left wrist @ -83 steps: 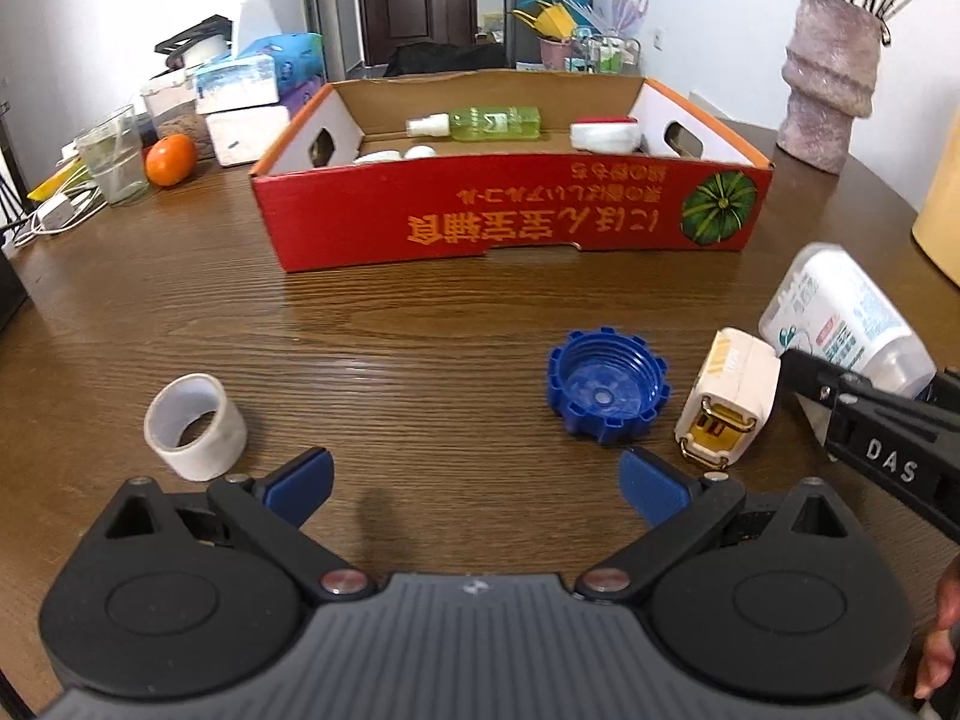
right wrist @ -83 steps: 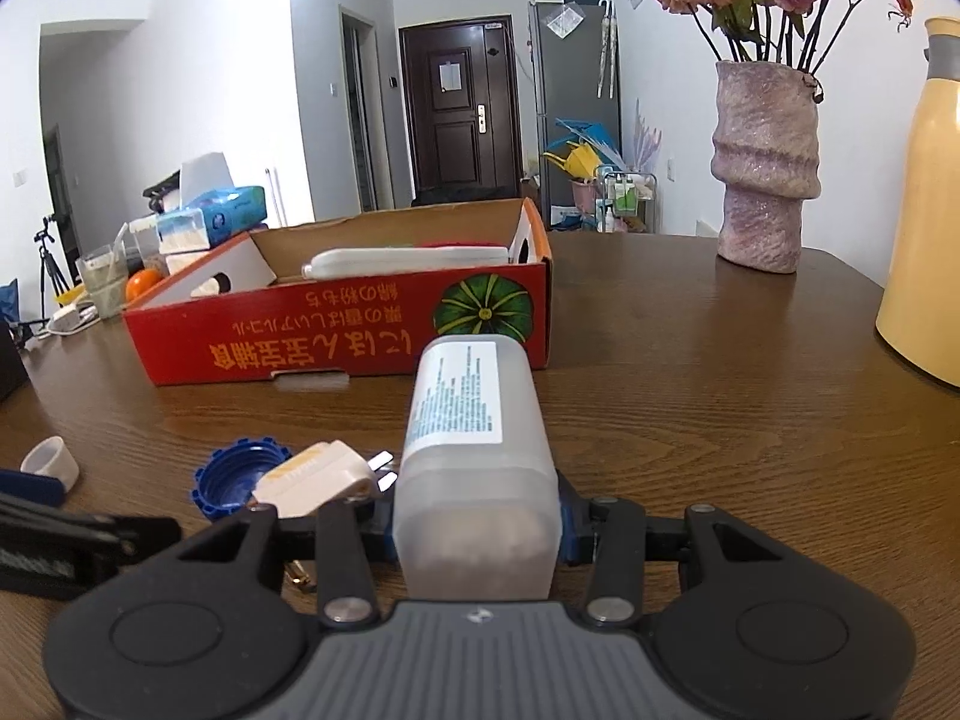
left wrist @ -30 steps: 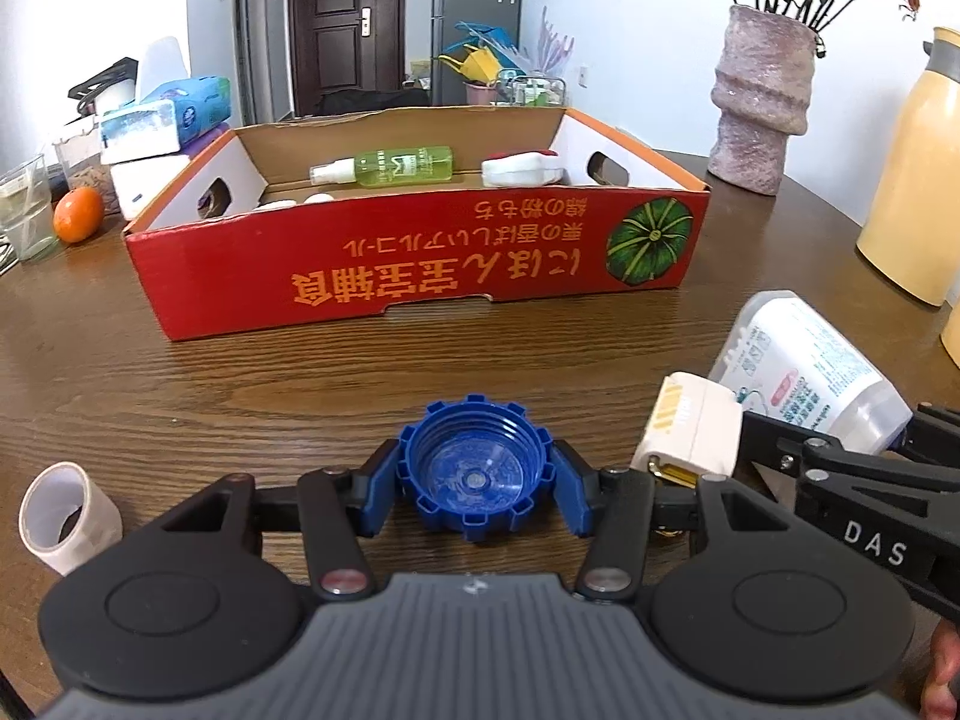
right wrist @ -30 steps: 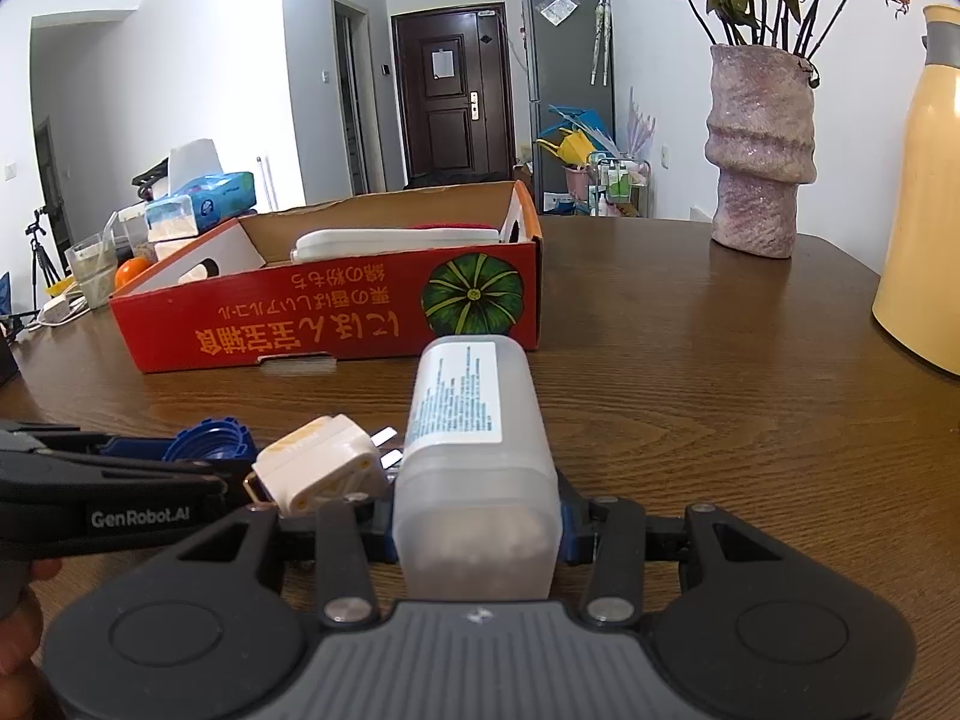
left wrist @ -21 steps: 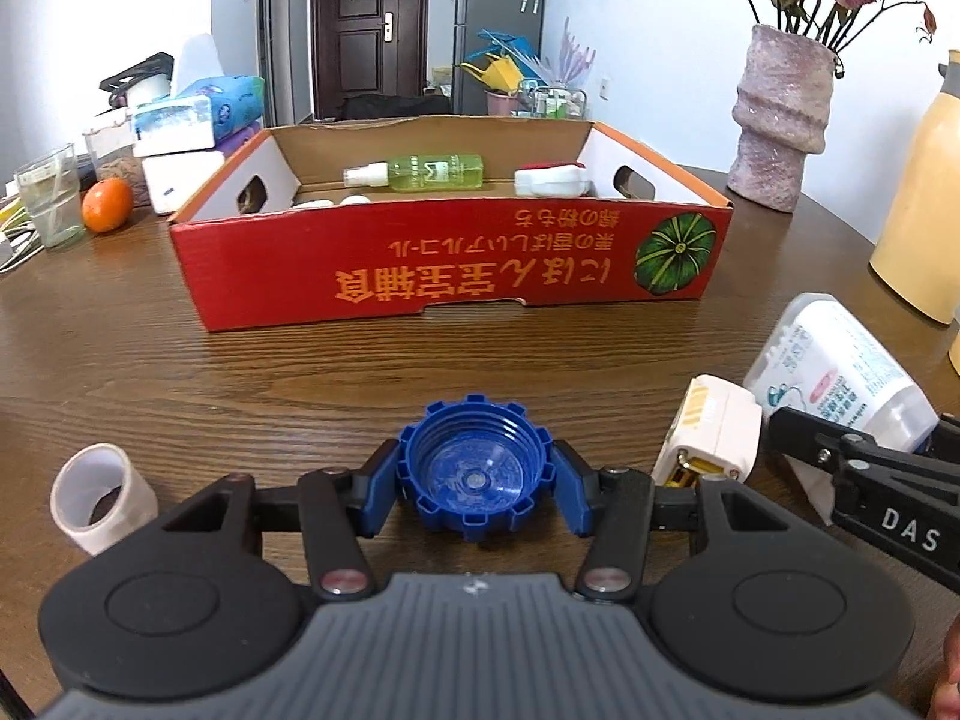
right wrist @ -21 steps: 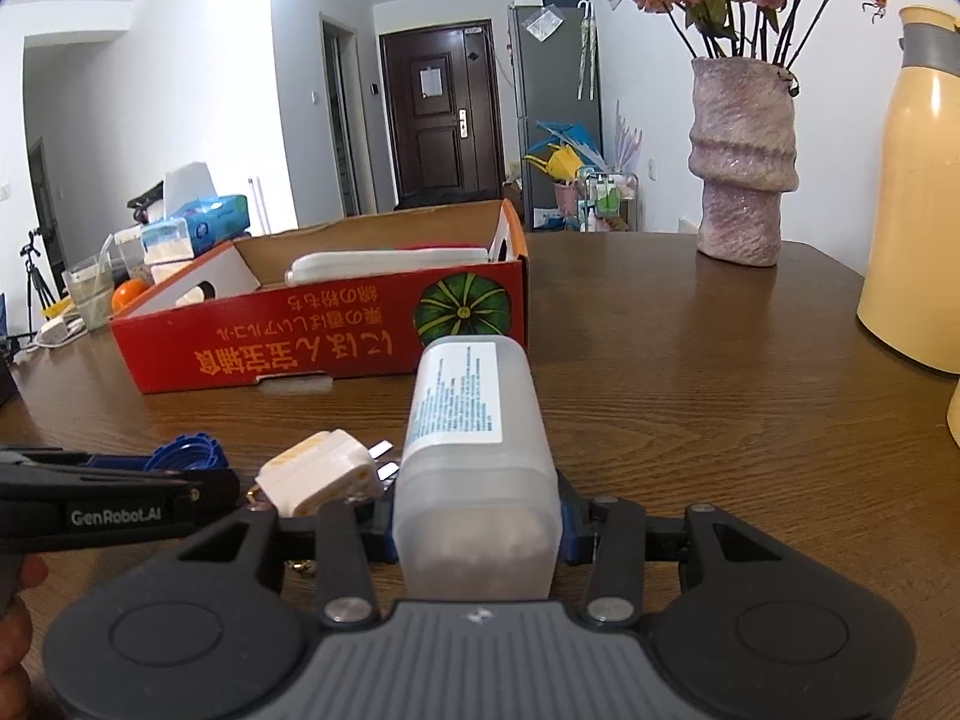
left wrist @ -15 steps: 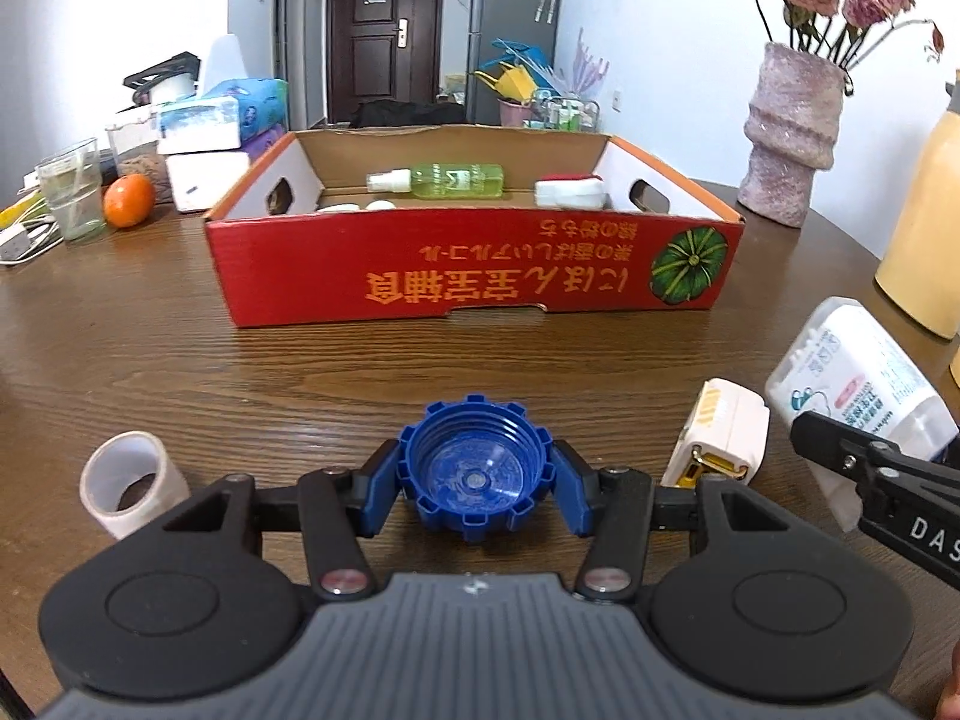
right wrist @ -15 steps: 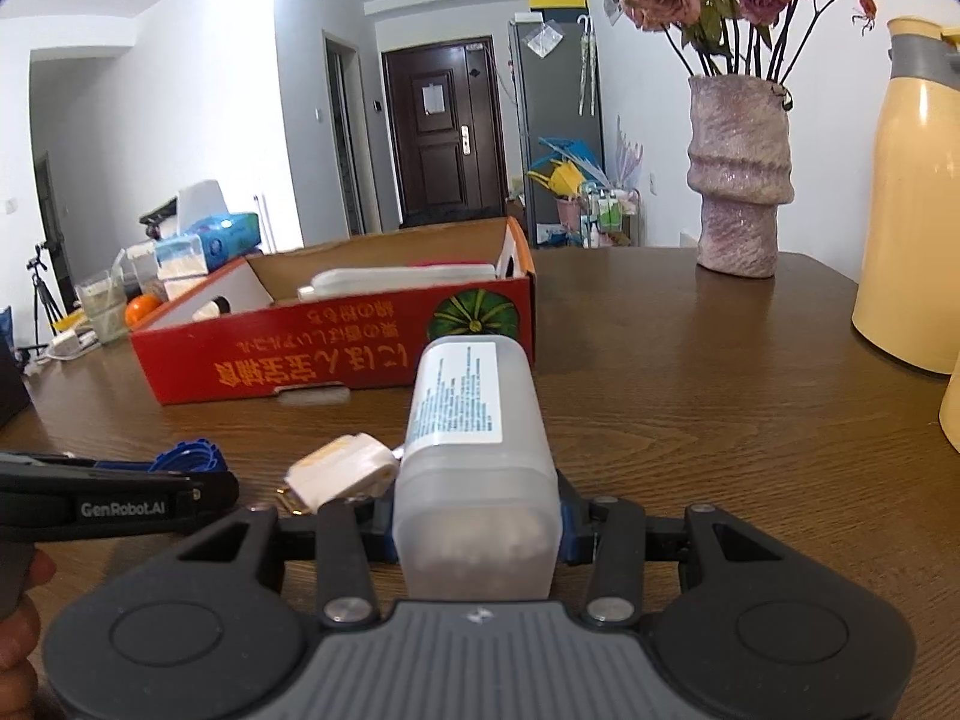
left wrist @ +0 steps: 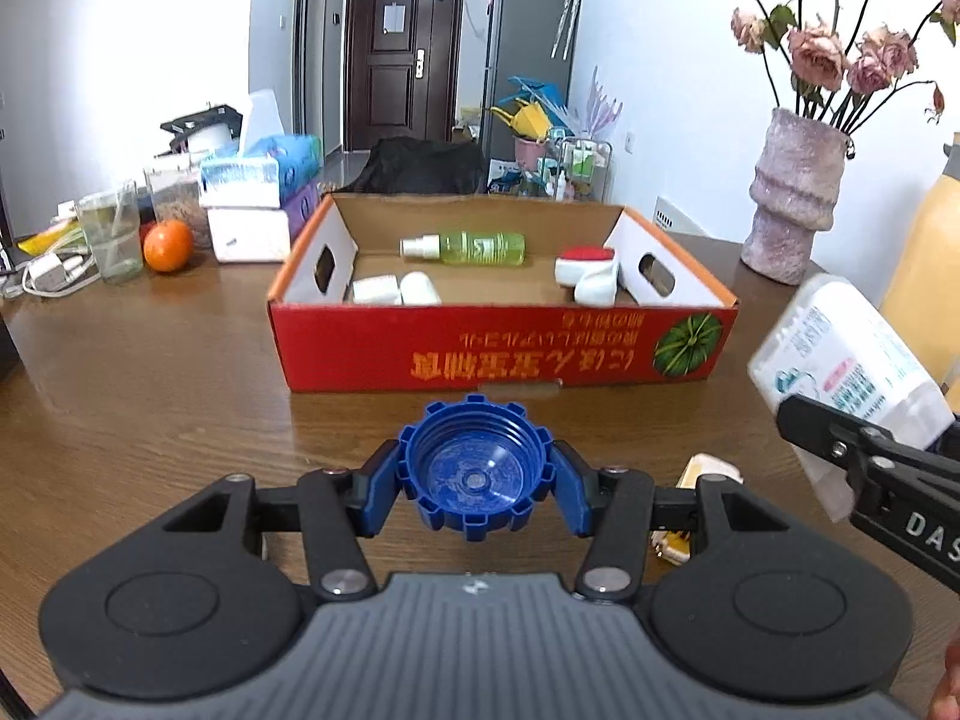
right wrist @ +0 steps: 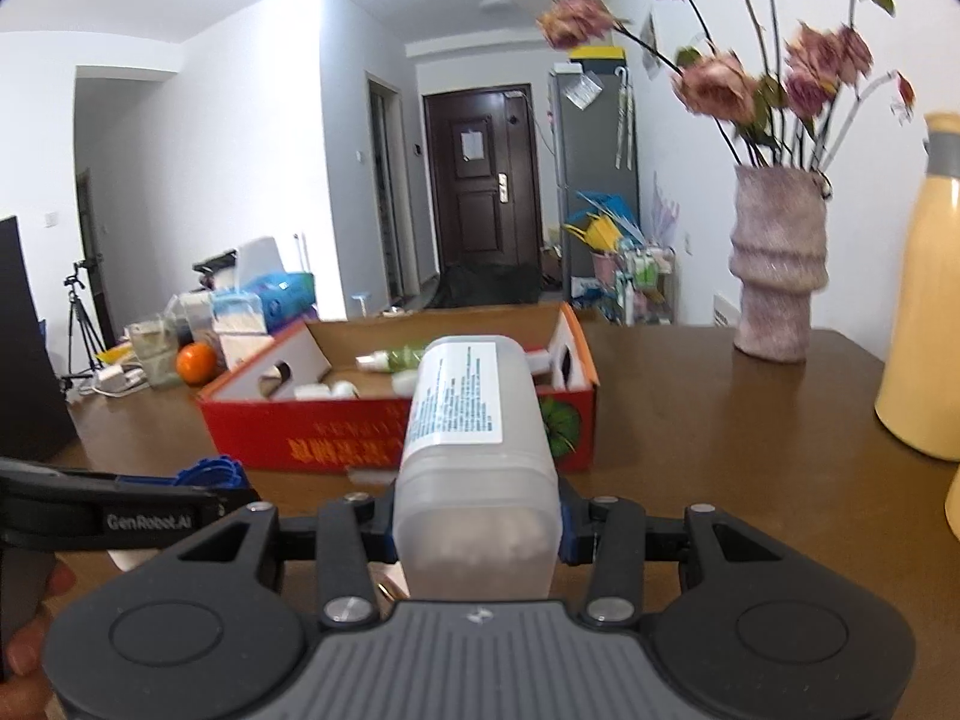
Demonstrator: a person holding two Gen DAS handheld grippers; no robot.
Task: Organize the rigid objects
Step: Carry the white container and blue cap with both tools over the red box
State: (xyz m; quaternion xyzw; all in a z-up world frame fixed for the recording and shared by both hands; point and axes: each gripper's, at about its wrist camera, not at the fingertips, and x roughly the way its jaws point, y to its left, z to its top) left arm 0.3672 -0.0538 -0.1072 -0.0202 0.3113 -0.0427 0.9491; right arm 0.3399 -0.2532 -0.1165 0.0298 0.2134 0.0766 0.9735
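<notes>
The left gripper (left wrist: 474, 480) clamps a blue screw cap (left wrist: 474, 471) between its fingertips; the right gripper (right wrist: 477, 525) grasps a white plastic bottle (right wrist: 477, 444) near its base.

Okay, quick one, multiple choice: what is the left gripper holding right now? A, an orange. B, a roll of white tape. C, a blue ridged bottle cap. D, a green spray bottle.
C: in the left wrist view the left gripper has its blue pads pressed on either side of the blue ridged bottle cap, held open side up in front of the red cardboard box.
</notes>
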